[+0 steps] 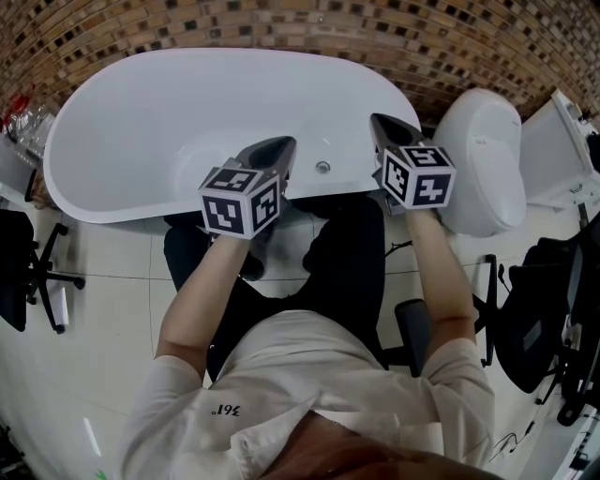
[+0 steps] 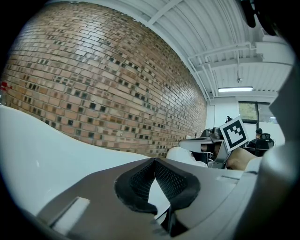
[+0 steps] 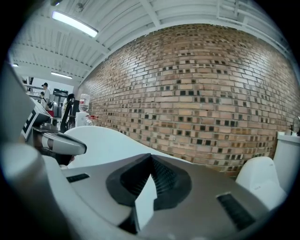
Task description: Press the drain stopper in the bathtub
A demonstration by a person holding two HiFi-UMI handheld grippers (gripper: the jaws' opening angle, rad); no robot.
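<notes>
We see the drain stopper (image 1: 322, 167) as a small round silvery disc, low on the near side of the white bathtub (image 1: 141, 122). It lies between the left claw (image 1: 277, 150) and the right claw (image 1: 386, 128), touched by neither. Each claw's jaws meet at the tips, holding nothing. A brown brick wall (image 1: 281, 23) runs behind the tub. A white toilet (image 1: 480, 159) stands beside it on pale floor tiles (image 1: 103, 309).

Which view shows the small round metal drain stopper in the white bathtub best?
The head view: the small round metal drain stopper lies uncovered inside the white bathtub. The two gripper views show only tub rim and brown brick wall, no stopper.
</notes>
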